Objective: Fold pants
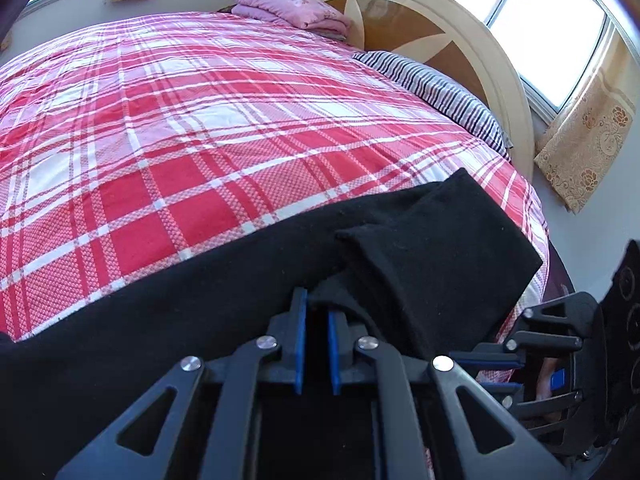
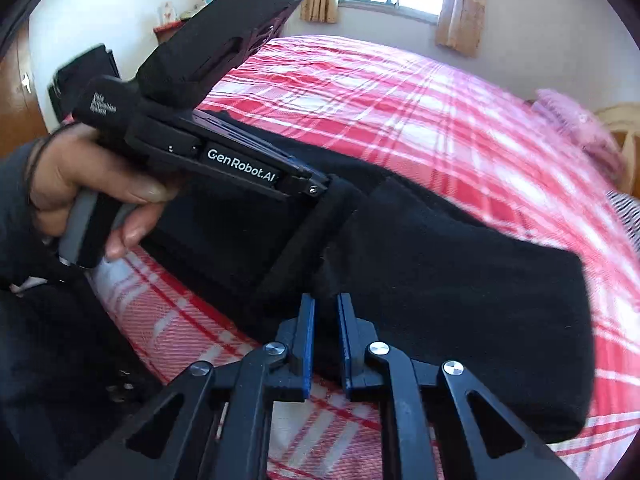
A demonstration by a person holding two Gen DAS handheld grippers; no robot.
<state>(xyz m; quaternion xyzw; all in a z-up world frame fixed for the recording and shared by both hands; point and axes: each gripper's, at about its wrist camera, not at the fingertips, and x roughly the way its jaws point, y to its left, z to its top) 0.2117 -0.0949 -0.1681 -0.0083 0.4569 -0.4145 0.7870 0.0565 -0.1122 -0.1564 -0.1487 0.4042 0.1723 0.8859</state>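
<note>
One pair of black pants [image 1: 168, 320] lay along the near edge of the bed, on a red-and-white plaid bedspread [image 1: 180, 128], with one end folded back over itself toward the right. At the far left of the right wrist view, the person's left hand [image 2: 92, 188] gripped the handle of the left claw [image 2: 316, 190], whose tips met the fold of the pants. In its own view, the left claw [image 1: 317, 304] had its two blue-padded fingers [image 1: 299, 340] drawn close with a narrow slit between them, and black cloth bunched at their tips, so it appeared clamped on the pants. Further right, the right claw [image 2: 325, 304] likewise showed two blue fingers [image 2: 307, 340] set slightly apart, their tips at the edge of the folded cloth; whether they actually pinched it could not be told. At the head of the bed sat one folded pink blanket [image 1: 292, 10], one striped pillow [image 1: 440, 92] and one rounded cream headboard [image 1: 432, 4]. Two windows [image 1: 552, 32] with patterned curtains [image 1: 588, 140] showed behind.
</note>
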